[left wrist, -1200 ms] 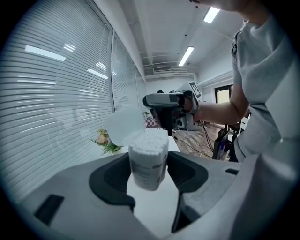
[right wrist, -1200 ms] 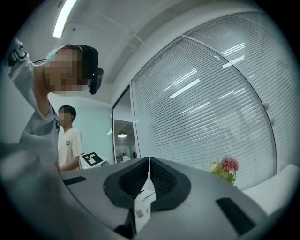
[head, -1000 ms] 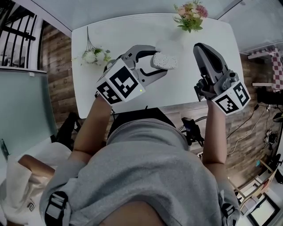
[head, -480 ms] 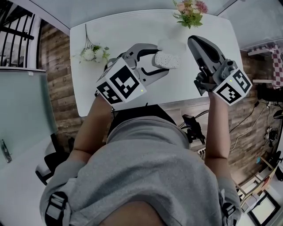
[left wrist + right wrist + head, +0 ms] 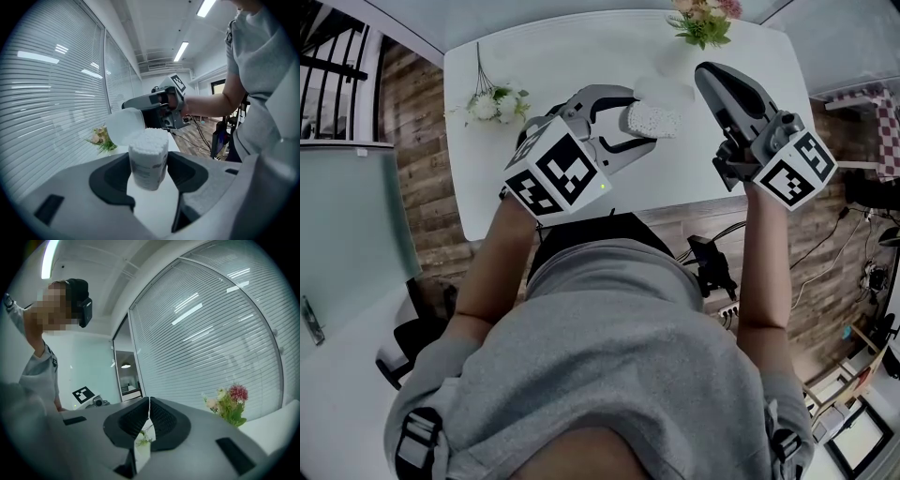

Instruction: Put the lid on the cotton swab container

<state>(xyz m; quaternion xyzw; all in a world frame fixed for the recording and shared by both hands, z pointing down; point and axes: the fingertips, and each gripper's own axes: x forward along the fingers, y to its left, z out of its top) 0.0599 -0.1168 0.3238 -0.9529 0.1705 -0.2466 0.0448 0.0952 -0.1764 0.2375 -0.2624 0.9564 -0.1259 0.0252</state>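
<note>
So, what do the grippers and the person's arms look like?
The left gripper and the right gripper are grey shells with dark-lined jaws, each bearing a white cube with black square markers. The person wears a grey short-sleeved shirt.

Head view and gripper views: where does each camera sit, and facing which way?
Head view: on the person's head, looking steeply down at the white table; forearms, torso, left hand-held gripper and right hand-held gripper show.
Left gripper view: on the left hand-held gripper, looking along its jaws past the clamped cotton swab container to the lid; arm, torso at right.
Right gripper view: on the right hand-held gripper, facing the blinds; jaws pinch the lid's rim; person at left.
Shared: head and left gripper views both show container and lid.
</note>
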